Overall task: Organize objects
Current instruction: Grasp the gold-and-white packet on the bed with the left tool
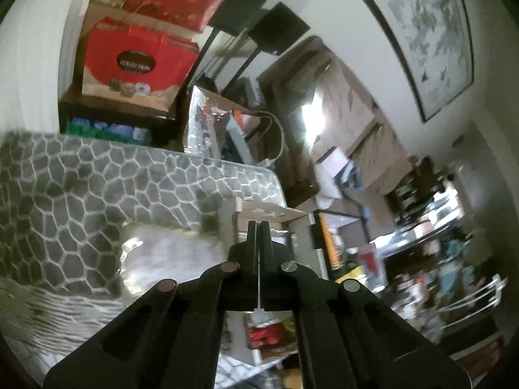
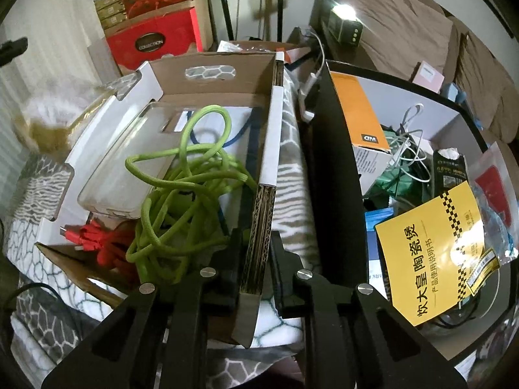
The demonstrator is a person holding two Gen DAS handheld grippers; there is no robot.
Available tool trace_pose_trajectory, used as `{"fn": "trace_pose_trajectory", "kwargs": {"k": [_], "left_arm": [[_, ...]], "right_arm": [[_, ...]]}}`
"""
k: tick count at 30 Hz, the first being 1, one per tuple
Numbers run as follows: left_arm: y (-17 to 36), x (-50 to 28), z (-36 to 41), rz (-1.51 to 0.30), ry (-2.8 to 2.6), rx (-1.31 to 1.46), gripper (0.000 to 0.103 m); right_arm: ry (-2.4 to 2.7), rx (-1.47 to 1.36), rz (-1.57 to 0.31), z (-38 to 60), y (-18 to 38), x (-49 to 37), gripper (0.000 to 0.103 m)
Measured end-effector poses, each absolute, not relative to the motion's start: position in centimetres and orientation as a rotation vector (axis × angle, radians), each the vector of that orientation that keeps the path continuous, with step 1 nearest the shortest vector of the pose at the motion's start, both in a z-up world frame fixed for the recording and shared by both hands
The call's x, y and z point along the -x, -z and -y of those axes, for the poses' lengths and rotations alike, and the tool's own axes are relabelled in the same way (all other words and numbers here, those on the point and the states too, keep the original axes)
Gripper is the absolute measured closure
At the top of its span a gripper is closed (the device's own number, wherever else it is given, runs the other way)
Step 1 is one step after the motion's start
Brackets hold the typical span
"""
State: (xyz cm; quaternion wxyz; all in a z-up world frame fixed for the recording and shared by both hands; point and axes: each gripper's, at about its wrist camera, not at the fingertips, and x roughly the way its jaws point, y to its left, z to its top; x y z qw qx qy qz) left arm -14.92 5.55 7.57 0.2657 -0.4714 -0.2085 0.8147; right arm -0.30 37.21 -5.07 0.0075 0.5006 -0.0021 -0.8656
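Right claw (image 2: 256, 253): clamped on the right wall edge of the box (image 2: 269, 149).
Left claw (image 1: 258, 227): fingers pressed together, holding nothing, raised over the blanket (image 1: 81, 178).
Box: rests on the patterned blanket; holds a green cord (image 2: 181, 188), red cable (image 2: 94, 240) and clear tray (image 2: 120, 168).
Room: narrow strip of blanket between box and black bin (image 2: 337, 178).
Hidden: cord ends buried in tangle; left view blurred.

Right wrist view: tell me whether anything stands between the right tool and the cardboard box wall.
Nothing visible does. The right tool is already shut on the cardboard box wall; the green cord lies inside the box, left of it.
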Motion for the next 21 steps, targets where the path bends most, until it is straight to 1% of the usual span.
{"fn": "trace_pose_trajectory", "kwargs": {"k": [3, 4, 5, 6, 7, 8, 9, 10, 11, 13, 15, 18, 21], "left_arm": [[-6.5, 15.1, -5.3, 0.466, -2.293, 1.323, 0.102], [-5.6, 15.4, -5.1, 0.409, -2.307, 1.373, 0.092], [-4.7, 15.3, -4.8, 0.383, -2.32, 1.405, 0.086], [-3.7, 15.4, -4.5, 0.357, -2.339, 1.438, 0.073], [-2.8, 15.4, -4.2, 0.33, -2.359, 1.472, 0.069], [-1.6, 15.6, -3.8, 0.31, -2.369, 1.506, 0.069], [-0.6, 15.7, -3.6, 0.302, -2.365, 1.542, 0.066], [0.3, 15.8, -3.3, 0.301, -2.355, 1.573, 0.061], [1.4, 16.0, -2.9, 0.318, -2.339, 1.608, 0.06], [2.7, 15.6, -2.3, 0.335, -2.326, 1.638, 0.053], [3.7, 15.4, -2.2, 0.319, -2.32, 1.654, 0.045], [4.9, 15.2, -2.6, 0.283, -2.307, 1.679, 0.044], [6.1, 15.3, -3.2, 0.291, -2.249, 1.698, 0.043]], "right_arm": [[2.703, -1.566, 0.017, -37.3, 5.1, 0.3, 0.088], [2.702, -1.564, 0.024, -37.4, 5.1, 0.2, 0.088], [2.7, -1.563, 0.03, -37.5, 5.1, 0.2, 0.087], [2.699, -1.563, 0.035, -37.5, 5.1, 0.2, 0.087], [2.698, -1.561, 0.037, -37.6, 5.1, 0.2, 0.087], [2.698, -1.559, 0.042, -37.6, 5.1, 0.2, 0.086], [2.698, -1.559, 0.043, -37.6, 5.1, 0.2, 0.086], [2.699, -1.559, 0.043, -37.6, 5.1, 0.2, 0.085], [2.699, -1.56, 0.041, -37.6, 5.1, 0.2, 0.085], [2.699, -1.562, 0.034, -37.7, 5.1, 0.2, 0.084], [2.698, -1.563, 0.034, -37.7, 5.1, 0.2, 0.084], [2.698, -1.564, 0.031, -37.6, 5.1, 0.3, 0.084], [2.699, -1.563, 0.034, -37.7, 5.1, 0.2, 0.083]]}}
